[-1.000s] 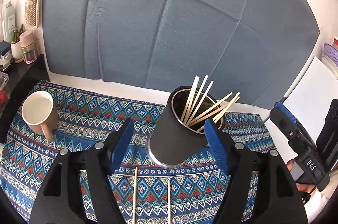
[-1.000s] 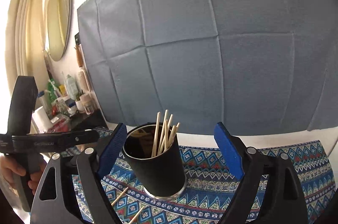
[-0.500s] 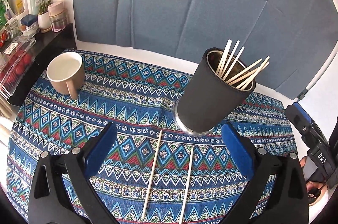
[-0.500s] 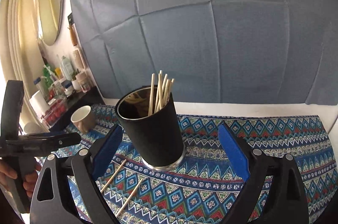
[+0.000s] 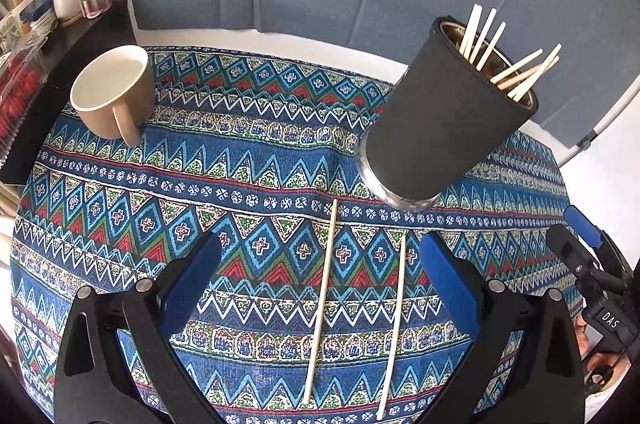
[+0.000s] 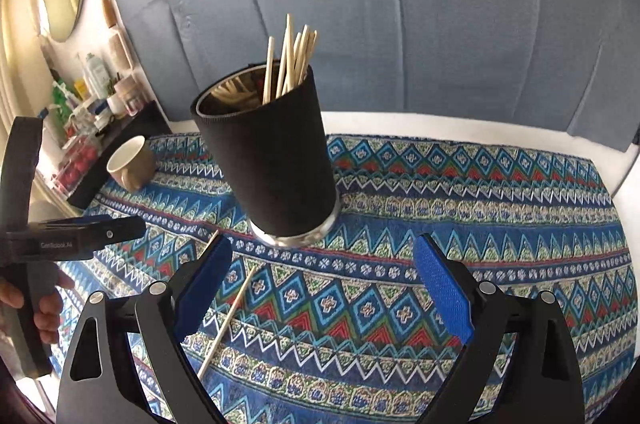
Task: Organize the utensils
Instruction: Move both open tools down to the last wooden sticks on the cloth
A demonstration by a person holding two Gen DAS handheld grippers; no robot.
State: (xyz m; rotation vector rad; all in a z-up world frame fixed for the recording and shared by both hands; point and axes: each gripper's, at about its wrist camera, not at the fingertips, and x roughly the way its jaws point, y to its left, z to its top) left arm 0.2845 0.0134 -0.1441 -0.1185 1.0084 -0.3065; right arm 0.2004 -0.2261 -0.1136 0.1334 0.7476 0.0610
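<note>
Since the earlier frames both grippers have descended and pitched downward, so the views show more of the patterned cloth (image 5: 240, 160) covering the bench and less of the blue-grey backdrop. The left gripper (image 5: 320, 274) has opened from a narrower setting; its jaws stand wide apart with nothing clamped. The right gripper (image 6: 324, 280) also has its jaws apart and empty.

The black holder (image 5: 444, 120) stands on the cloth beyond both grippers, already containing a bundle of sticks (image 5: 508, 64). Two loose sticks remain flat on the cloth: the left stick (image 5: 322, 300) and the right stick (image 5: 394, 316), lying side by side, apart, between the left gripper's jaws in its view. A beige mug (image 5: 116, 92) stands well apart at the far left.

Assessment: the task is nearly complete. The descent places the left gripper to pick a loose stick; the thin sticks lying flat will likely require a low, precise closure.
</note>
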